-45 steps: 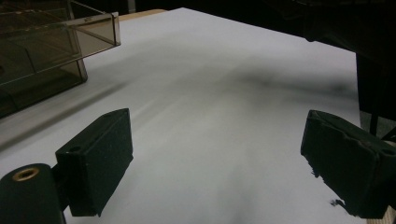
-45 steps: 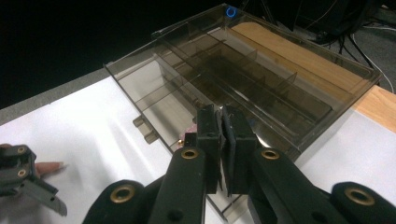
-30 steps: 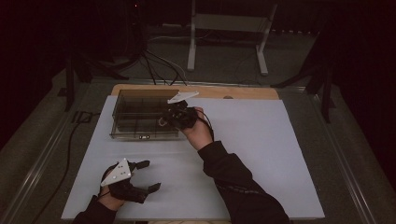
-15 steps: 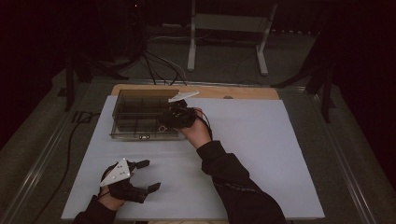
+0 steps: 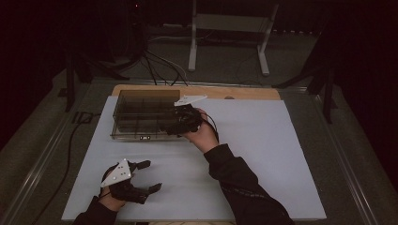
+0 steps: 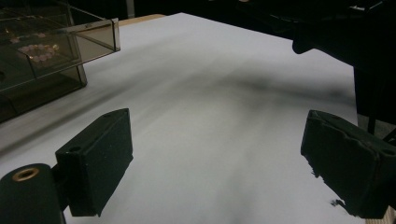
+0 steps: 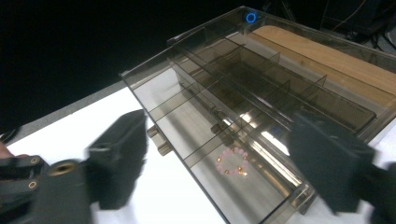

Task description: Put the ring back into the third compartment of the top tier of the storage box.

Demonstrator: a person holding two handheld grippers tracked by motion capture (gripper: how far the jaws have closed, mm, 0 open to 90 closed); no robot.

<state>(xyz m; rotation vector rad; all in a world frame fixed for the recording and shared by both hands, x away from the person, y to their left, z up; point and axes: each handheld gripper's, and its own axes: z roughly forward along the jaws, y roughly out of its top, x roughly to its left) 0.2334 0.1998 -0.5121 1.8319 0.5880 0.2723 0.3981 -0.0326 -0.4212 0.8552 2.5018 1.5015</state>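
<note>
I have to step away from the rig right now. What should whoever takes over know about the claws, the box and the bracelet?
Left claw: open, holding nothing, low over the white table sheet near the front edge.
Right claw: open, holding nothing, poised at the near right end of the smoky clear plastic divided box.
The pink bead bracelet lies inside a compartment at that end, between the right claw's jaws in the right gripper view, not gripped.
Done: the bracelet is in the box.
Left: whether the box has a lid and is closed cannot be told; probably draw the right claw clear.
</note>
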